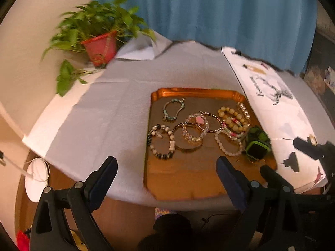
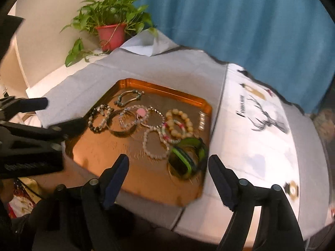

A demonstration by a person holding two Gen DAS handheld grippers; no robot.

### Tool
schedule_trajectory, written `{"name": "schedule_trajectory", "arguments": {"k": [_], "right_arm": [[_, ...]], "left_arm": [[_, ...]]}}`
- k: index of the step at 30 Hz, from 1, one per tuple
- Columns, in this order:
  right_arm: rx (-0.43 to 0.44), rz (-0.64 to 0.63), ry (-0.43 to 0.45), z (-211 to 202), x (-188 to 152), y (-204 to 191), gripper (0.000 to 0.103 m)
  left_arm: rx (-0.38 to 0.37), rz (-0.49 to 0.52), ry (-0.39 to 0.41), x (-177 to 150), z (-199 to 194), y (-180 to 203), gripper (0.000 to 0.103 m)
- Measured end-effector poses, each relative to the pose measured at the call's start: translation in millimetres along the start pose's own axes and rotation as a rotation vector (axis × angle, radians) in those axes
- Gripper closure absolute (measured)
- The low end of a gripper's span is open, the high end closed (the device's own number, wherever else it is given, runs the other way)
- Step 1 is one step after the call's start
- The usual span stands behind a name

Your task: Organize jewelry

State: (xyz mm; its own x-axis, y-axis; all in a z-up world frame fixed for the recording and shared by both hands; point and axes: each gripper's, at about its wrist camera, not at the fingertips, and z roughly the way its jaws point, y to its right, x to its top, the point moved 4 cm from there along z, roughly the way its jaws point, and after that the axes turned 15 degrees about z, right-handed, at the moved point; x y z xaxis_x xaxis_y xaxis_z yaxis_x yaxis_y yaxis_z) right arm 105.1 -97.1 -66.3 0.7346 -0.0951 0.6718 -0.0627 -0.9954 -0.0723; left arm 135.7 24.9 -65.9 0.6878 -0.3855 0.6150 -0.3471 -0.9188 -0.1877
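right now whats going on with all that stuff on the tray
A person holds a gripper in each hand above a copper tray of jewelry. The left gripper and right gripper are both open and hold nothing. Beaded bracelets, a gold bangle and a green and black watch lie bunched at the tray's far side. No piece is gripped at this moment.

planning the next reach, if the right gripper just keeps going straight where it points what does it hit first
Most likely the green and black watch on the copper tray: it lies just ahead between the open fingers of the right gripper, nearer than the white bead bracelet. Depth is uncertain.
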Motion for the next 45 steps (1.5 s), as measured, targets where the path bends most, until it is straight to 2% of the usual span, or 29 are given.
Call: {"name": "schedule_trajectory", "arguments": {"k": [5,12,26,45], "right_arm": [[0.012,0.023,0.006,-26,-14,1,0.024],[0.019,0.045,0.024,-47,-22,3,0.024],[0.014,0.05,0.044,-64,-26,5,0.024],[0.003,0.058,0.046,-67,-27,11,0.024]], "left_arm": [[0.058,-0.003,0.022,-15,-28,2,0.007],[0.096,0.015,0.044,-23,-48,8,0.007],[0.096,0.041,0.069,-23,-67,20,0.007],[0.097,0.042,0.066,-23,-67,21,0.007]]}}
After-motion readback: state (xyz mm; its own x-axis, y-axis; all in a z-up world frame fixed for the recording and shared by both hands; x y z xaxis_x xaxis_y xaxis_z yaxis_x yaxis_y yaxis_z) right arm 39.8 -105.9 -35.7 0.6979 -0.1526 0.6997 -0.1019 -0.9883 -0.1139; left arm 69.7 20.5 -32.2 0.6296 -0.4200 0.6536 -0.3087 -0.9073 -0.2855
